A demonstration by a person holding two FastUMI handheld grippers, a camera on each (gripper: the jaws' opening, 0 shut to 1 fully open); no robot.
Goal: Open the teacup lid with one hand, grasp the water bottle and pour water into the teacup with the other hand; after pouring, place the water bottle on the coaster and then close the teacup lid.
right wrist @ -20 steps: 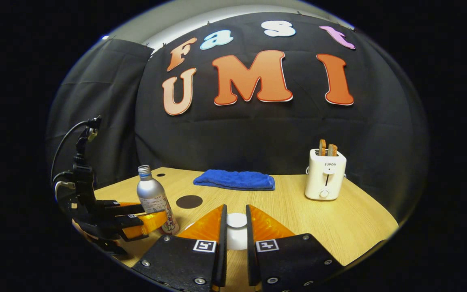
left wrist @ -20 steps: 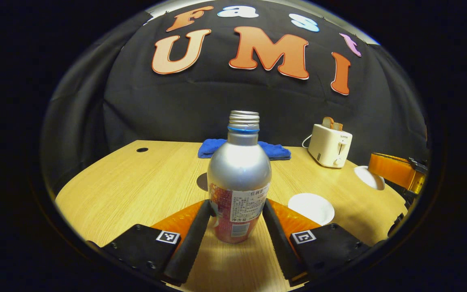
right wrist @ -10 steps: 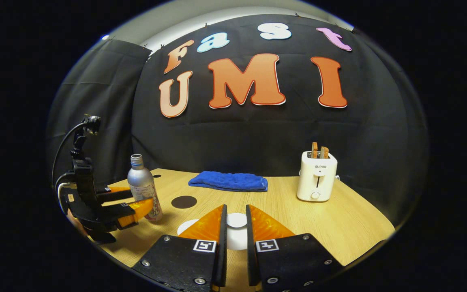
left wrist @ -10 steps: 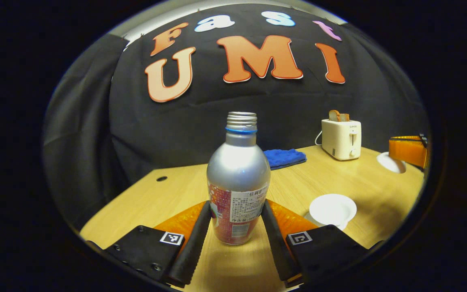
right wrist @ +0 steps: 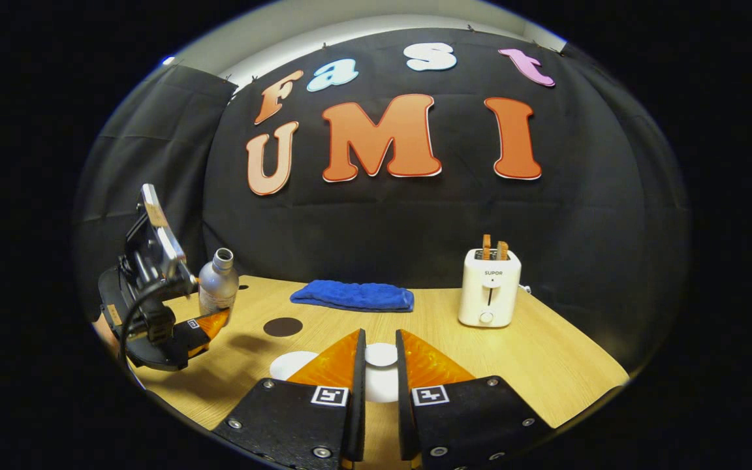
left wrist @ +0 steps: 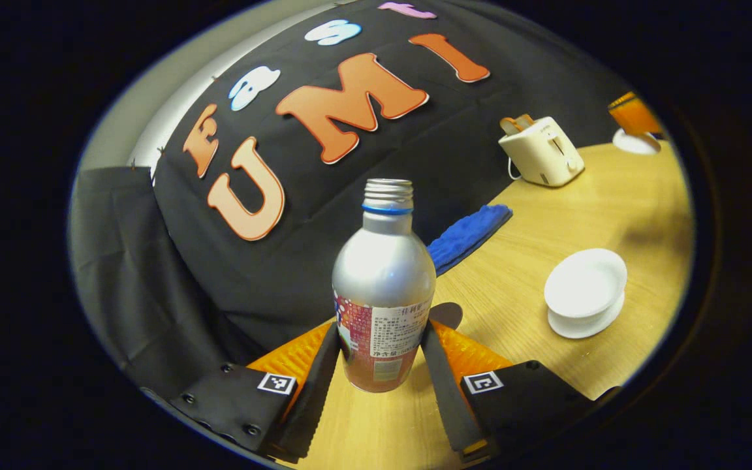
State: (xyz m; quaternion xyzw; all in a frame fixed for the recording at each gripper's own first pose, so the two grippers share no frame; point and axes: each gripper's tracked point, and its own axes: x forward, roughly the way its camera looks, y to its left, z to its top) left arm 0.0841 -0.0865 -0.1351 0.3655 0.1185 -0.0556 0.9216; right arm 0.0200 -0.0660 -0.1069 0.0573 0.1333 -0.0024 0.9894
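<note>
Where a second ago the water bottle (left wrist: 384,287) stood upright on the worktop (left wrist: 546,222), it now hangs lifted and tipped toward the teacup (left wrist: 585,292) — in the left gripper view the whole booth has swung aslant around it, and in the right gripper view its base is off the wood. The left gripper (left wrist: 379,365) has its fingers (left wrist: 314,385) pressed on both sides of the bottle's labelled lower body. The bottle is smooth silvery metal, round-shouldered, with a threaded neck that stands open and a blue ring beneath it. Whether any liquid is inside cannot be told.

The teacup, white and glossy, sits uncovered on the worktop to the right of the bottle in the left gripper view; its inside looks plain white. The teacup lid (right wrist: 381,354) — a small white disc — is held between the nearly closed fingers of the right gripper (right wrist: 380,365), raised as it was a second ago. A dark round coaster (right wrist: 283,326) lies flat on the pale wood-grain worktop, between the lifted bottle and the blue towel (right wrist: 353,296), which is soft, nubbly and folded long. Farther right stands a cream toaster (right wrist: 488,295), boxy with rounded corners, two slices of bread (right wrist: 493,248) poking from its slots.
</note>
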